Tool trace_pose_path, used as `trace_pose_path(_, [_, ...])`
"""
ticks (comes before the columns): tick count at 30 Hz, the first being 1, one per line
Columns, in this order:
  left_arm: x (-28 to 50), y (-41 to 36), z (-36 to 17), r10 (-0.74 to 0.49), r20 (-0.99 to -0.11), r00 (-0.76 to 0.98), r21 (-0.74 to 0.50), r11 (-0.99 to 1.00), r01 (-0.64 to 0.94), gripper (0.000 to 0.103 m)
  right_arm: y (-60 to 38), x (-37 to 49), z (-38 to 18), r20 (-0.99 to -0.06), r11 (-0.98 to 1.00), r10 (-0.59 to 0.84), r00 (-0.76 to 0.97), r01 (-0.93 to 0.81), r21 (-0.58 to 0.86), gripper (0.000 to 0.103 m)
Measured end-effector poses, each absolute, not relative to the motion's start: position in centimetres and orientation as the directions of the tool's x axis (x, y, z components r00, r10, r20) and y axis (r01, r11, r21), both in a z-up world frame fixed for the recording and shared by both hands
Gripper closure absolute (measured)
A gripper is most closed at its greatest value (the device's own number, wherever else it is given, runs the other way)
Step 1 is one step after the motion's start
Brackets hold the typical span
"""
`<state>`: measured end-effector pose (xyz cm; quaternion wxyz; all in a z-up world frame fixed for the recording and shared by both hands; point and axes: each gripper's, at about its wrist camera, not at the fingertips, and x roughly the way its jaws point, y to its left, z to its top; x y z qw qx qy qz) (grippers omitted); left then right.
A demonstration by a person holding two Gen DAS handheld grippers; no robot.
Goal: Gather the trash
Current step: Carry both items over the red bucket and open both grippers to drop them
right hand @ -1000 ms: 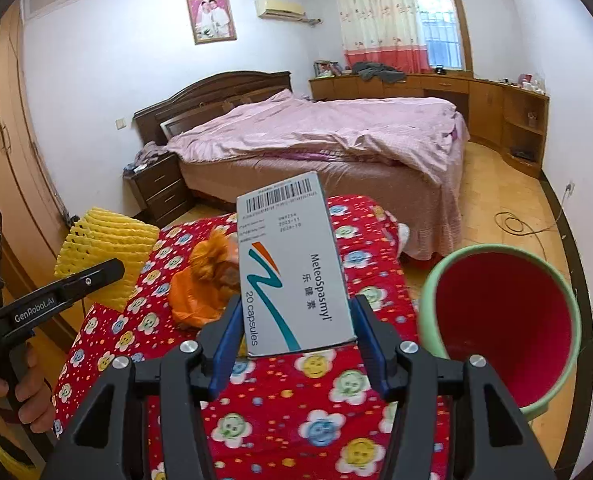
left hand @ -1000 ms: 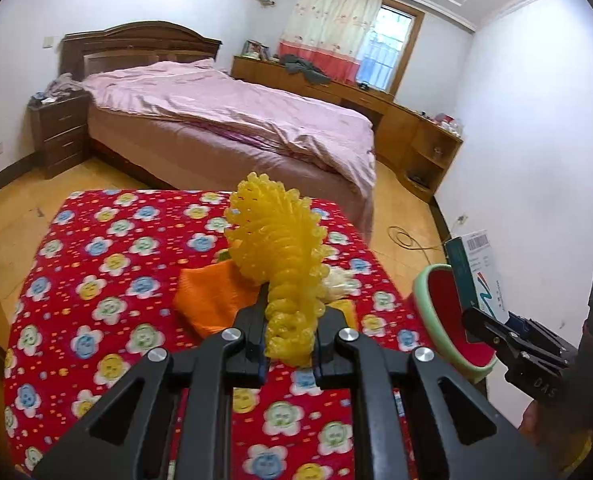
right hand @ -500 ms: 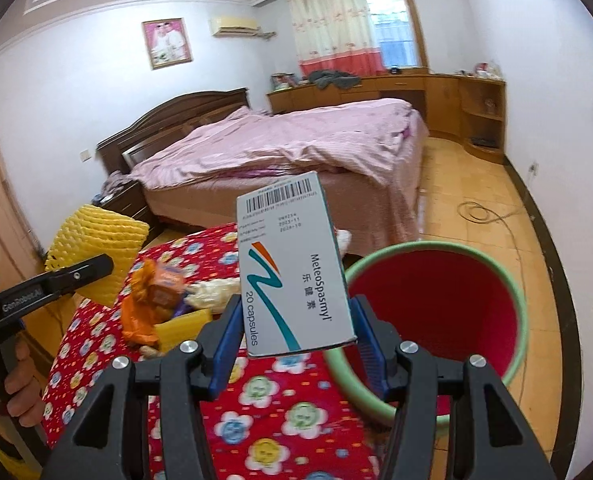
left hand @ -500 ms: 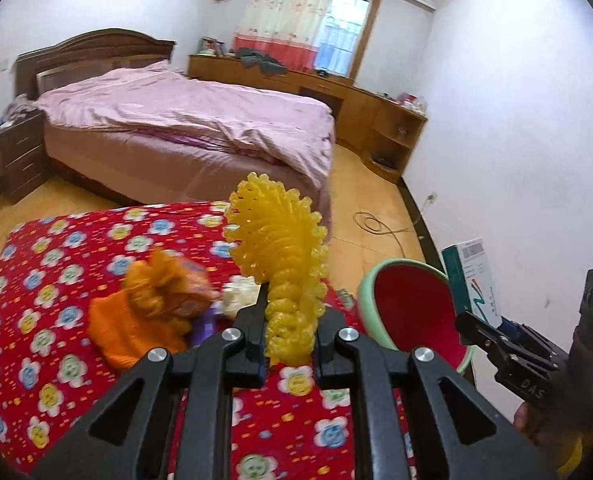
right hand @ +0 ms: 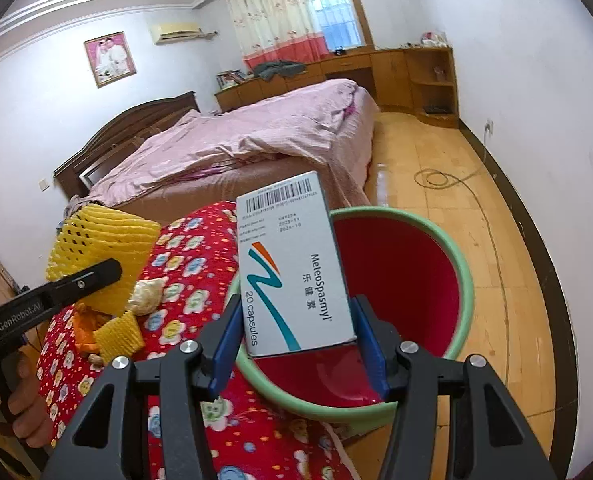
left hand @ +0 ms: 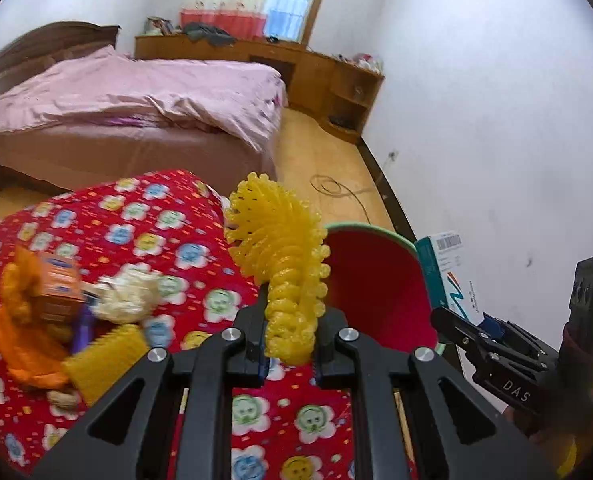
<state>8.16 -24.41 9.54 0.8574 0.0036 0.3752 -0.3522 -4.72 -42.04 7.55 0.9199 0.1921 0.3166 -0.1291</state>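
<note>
My left gripper (left hand: 290,350) is shut on a yellow foam fruit net (left hand: 280,248), held over the edge of the red flowered table (left hand: 144,216) beside the bin. That net (right hand: 100,244) and the left gripper (right hand: 76,280) also show at the left of the right wrist view. My right gripper (right hand: 296,344) is shut on a white medicine box (right hand: 292,264) and holds it above the red bin with a green rim (right hand: 400,280). In the left wrist view the same box (left hand: 448,276) hangs at the bin's (left hand: 376,280) right side.
On the table lie an orange bag and carton (left hand: 44,300), a crumpled white tissue (left hand: 128,292), another yellow foam piece (left hand: 108,360) and a peanut shell (left hand: 62,400). A pink-covered bed (right hand: 236,144) stands behind. A cable (right hand: 436,178) lies on the wooden floor by the wall.
Both grippers have swung to the right with their loads. The bin has come from the right edge to under the box and next to the net. The table's trash has slid left in view.
</note>
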Motion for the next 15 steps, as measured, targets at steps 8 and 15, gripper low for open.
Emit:
trace_pose_path(8, [8.4, -28.8, 5.7, -0.603, -0.7, 0.384, -0.246, 0.708, 0.662, 0.088, -44.4, -5.1, 4.7, -0.679, 0.86, -0.123, 0.724, 0.419, 0.291, 0.047])
trace_pose_path(15, [8.1, -30.8, 3.9, -0.602, -0.716, 0.353, -0.23, 0.68, 0.696, 0.084, -45.8, -5.4, 3.0, -0.705, 0.835, -0.139, 0.696, 0.465, 0.295, 0.046])
